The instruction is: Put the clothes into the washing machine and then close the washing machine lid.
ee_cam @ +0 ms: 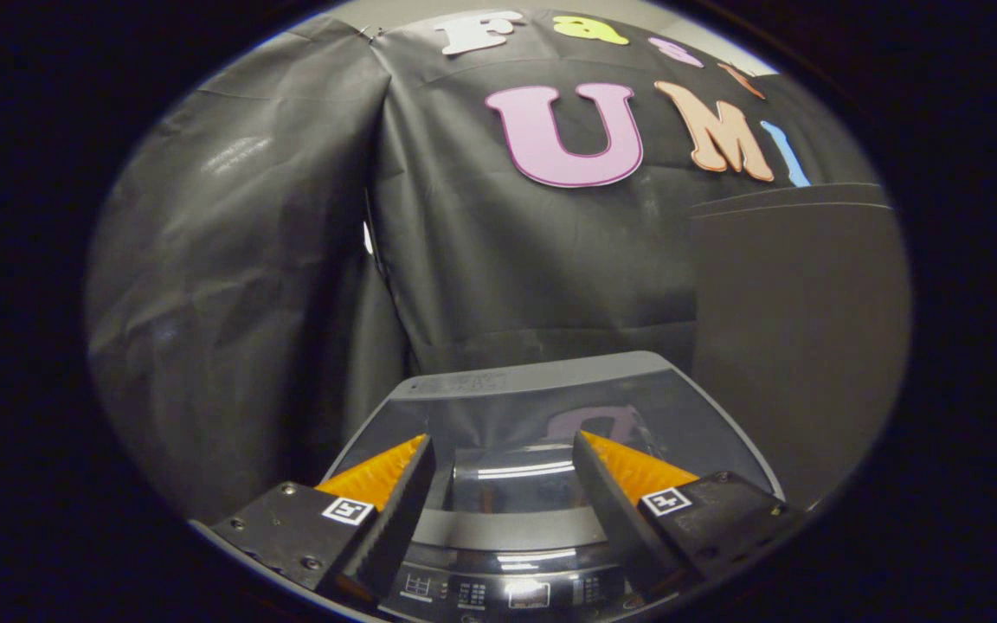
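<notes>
My gripper [503,454] is spread, empty, over the grey washing machine's glossy hinged lid [542,407]; I'd judge it stiff and slippery, best pushed at its front edge.

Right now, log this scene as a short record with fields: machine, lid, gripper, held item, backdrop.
machine: top-loading washing machine, grey, just ahead of and below the fingers
lid: glass lid looks closed, lying flat; reflections show on it
control panel: control panel at the near edge, between the fingers
gripper: gripper open, fingers apart over the lid
held item: nothing between the fingers
backdrop: black cloth wall beyond the machine
</notes>
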`<state>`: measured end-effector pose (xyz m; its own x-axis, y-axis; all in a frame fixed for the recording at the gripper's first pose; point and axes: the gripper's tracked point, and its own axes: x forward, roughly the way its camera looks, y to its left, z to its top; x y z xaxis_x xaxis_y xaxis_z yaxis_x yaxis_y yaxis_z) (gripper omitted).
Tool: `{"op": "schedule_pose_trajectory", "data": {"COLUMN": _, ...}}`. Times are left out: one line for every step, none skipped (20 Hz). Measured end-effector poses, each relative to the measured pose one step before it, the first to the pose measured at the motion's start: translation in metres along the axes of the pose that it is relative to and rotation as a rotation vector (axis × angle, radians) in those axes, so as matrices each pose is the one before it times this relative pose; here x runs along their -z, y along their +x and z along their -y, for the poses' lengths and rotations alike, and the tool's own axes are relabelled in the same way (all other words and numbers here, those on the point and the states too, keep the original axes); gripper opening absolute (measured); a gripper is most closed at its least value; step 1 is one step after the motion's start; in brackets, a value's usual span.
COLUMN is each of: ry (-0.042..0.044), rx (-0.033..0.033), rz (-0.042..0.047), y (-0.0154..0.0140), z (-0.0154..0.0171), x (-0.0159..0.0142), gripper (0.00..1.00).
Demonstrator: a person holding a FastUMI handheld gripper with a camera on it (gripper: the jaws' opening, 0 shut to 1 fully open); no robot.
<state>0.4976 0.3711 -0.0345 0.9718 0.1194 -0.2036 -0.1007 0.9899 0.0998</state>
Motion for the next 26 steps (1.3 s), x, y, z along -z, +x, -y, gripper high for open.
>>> {"op": "schedule_pose_trajectory", "data": {"ry": -0.00213, "rx": 0.00601, "rz": 0.00226, "y": 0.00062, "z": -0.0011, "x": 0.00013, "gripper": 0.96}}
{"op": "schedule_pose_trajectory", "data": {"ry": -0.00607, "rx": 0.00512, "rz": 0.00779, "y": -0.00281, "z": 0.00087, "x": -0.00229, "gripper": 0.97}}
{"op": "schedule_pose_trajectory", "data": {"ry": -0.01385, "rx": -0.00204, "rz": -0.00665, "y": -0.0024, "z": 0.00007, "x": -0.00057, "gripper": 0.96}}
{"op": "schedule_pose_trajectory", "data": {"ry": -0.02005, "rx": 0.003, "rz": -0.00316, "y": -0.00386, "z": 0.00089, "x": -0.00193, "gripper": 0.96}}
{"op": "schedule_pose_trajectory", "data": {"ry": -0.02571, "rx": -0.00009, "rz": -0.00827, "y": -0.00919, "z": 0.00092, "x": -0.00404, "gripper": 0.96}}
{"op": "schedule_pose_trajectory", "data": {"ry": -0.02066, "rx": -0.00569, "rz": -0.00835, "y": -0.01061, "z": 0.0, "x": -0.00277, "gripper": 0.96}}
{"op": "schedule_pose_trajectory", "data": {"ry": -0.0231, "rx": -0.00623, "rz": -0.00985, "y": -0.01189, "z": -0.00508, "x": 0.00252, "gripper": 0.96}}
{"op": "schedule_pose_trajectory", "data": {"ry": -0.01179, "rx": 0.00135, "rz": 0.00234, "y": -0.00953, "z": -0.00046, "x": -0.00225, "gripper": 0.96}}
{"op": "schedule_pose_trajectory", "data": {"ry": -0.00874, "rx": 0.00727, "rz": 0.00343, "y": -0.00582, "z": 0.00098, "x": -0.00127, "gripper": 0.96}}
{"op": "schedule_pose_trajectory", "data": {"ry": 0.00344, "rx": 0.0141, "rz": -0.00848, "y": -0.00985, "z": 0.00335, "x": 0.00022, "gripper": 0.96}}
{"op": "schedule_pose_trajectory", "data": {"ry": -0.00444, "rx": 0.01196, "rz": -0.01212, "y": -0.00598, "z": 0.00387, "x": 0.00374, "gripper": 0.96}}
{"op": "schedule_pose_trajectory", "data": {"ry": -0.00389, "rx": -0.00015, "rz": -0.00379, "y": -0.00776, "z": 0.00021, "x": -0.00052, "gripper": 0.96}}
{"op": "schedule_pose_trajectory", "data": {"ry": -0.0086, "rx": -0.007, "rz": 0.00525, "y": -0.00579, "z": -0.00181, "x": -0.00264, "gripper": 0.96}}
{"op": "schedule_pose_trajectory", "data": {"ry": -0.01934, "rx": -0.00154, "rz": 0.01094, "y": -0.0085, "z": 0.00089, "x": -0.00331, "gripper": 0.96}}
{"op": "schedule_pose_trajectory", "data": {"ry": -0.01714, "rx": -0.00671, "rz": 0.01422, "y": -0.00675, "z": 0.0018, "x": -0.00409, "gripper": 0.96}}
{"op": "schedule_pose_trajectory", "data": {"ry": -0.00631, "rx": -0.00873, "rz": 0.01497, "y": -0.00959, "z": 0.00148, "x": -0.00414, "gripper": 0.97}}
{"op": "schedule_pose_trajectory", "data": {"ry": 0.00282, "rx": -0.01174, "rz": 0.01285, "y": -0.00737, "z": 0.00023, "x": 0.00024, "gripper": 0.97}}
{"op": "schedule_pose_trajectory", "data": {"ry": 0.01145, "rx": -0.01452, "rz": -0.0022, "y": -0.00506, "z": -0.00116, "x": 0.00189, "gripper": 0.97}}
{"op": "schedule_pose_trajectory", "data": {"ry": 0.01494, "rx": -0.01182, "rz": -0.0175, "y": -0.0079, "z": 0.00022, "x": 0.00332, "gripper": 0.97}}
{"op": "schedule_pose_trajectory", "data": {"ry": 0.0228, "rx": -0.00916, "rz": 0.00325, "y": -0.0069, "z": 0.00199, "x": -0.00193, "gripper": 0.97}}
{"op": "schedule_pose_trajectory", "data": {"ry": 0.02113, "rx": -0.00594, "rz": 0.00583, "y": -0.00912, "z": 0.00321, "x": -0.00332, "gripper": 0.97}}
{"op": "schedule_pose_trajectory", "data": {"ry": 0.00881, "rx": -0.0019, "rz": 0.02432, "y": -0.00823, "z": 0.00352, "x": -0.00709, "gripper": 0.97}}
{"op": "schedule_pose_trajectory", "data": {"ry": -0.00514, "rx": -0.00499, "rz": 0.01357, "y": -0.00794, "z": 0.00223, "x": -0.00751, "gripper": 0.97}}
{"op": "schedule_pose_trajectory", "data": {"ry": -0.01351, "rx": -0.00988, "rz": 0.01704, "y": -0.008, "z": 0.00229, "x": -0.00819, "gripper": 0.97}}
{"op": "schedule_pose_trajectory", "data": {"ry": -0.02076, "rx": -0.01046, "rz": 0.01353, "y": -0.00646, "z": 0.00332, "x": -0.00522, "gripper": 0.97}}
{"op": "schedule_pose_trajectory", "data": {"ry": -0.01486, "rx": -0.00876, "rz": 0.01509, "y": -0.00953, "z": 0.00468, "x": -0.00782, "gripper": 0.96}}
